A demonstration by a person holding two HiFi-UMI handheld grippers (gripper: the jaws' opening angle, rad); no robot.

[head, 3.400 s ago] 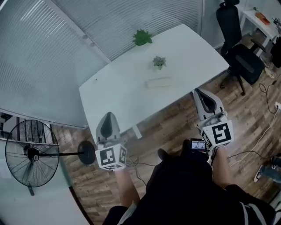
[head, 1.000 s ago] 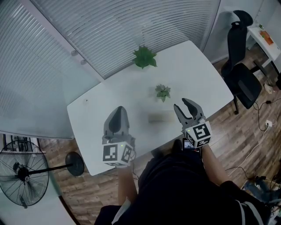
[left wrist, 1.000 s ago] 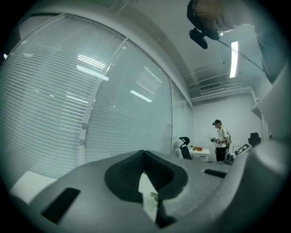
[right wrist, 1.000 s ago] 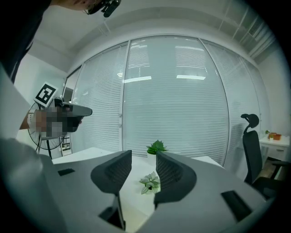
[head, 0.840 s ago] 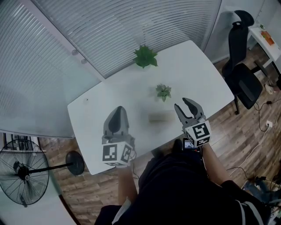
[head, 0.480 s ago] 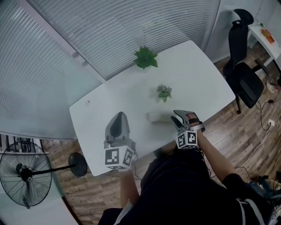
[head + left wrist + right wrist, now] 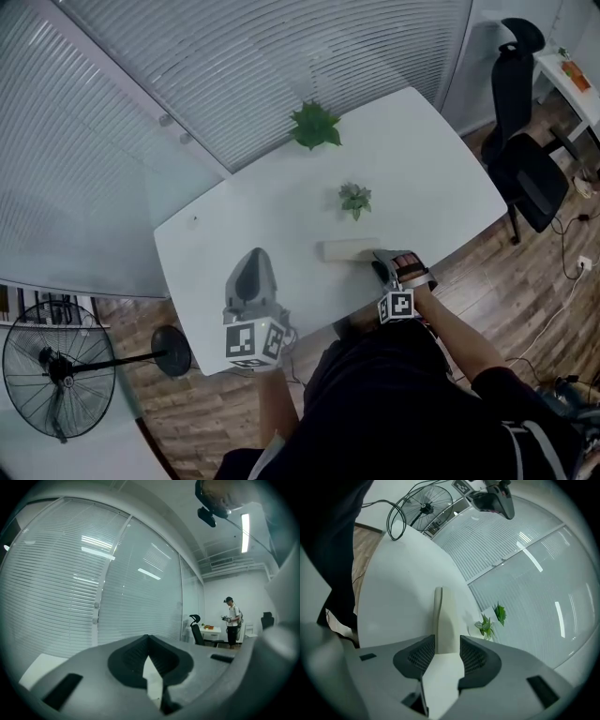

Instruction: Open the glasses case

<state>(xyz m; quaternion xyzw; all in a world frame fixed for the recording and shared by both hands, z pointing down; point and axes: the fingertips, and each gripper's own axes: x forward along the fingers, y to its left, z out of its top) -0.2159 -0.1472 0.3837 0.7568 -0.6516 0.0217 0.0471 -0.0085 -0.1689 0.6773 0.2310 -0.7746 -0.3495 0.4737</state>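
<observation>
Straddling: right tongs [image 7: 382,267] spread wide, end of glasses case [image 7: 349,249] between them, unclamped.
Left tongs [image 7: 251,258]: clenched, empty.
Case: by tabletop [image 7: 281,211] near edge.
Handling: likely rigid, light, slick; pinch the lid at the seam.

Fingers [image 7: 419,657] spread, glasses case [image 7: 446,620] end between tips.

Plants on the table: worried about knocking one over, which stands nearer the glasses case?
The smaller, paler plant, just beyond the glasses case; the bigger green plant stands at the far edge of the table.
</observation>
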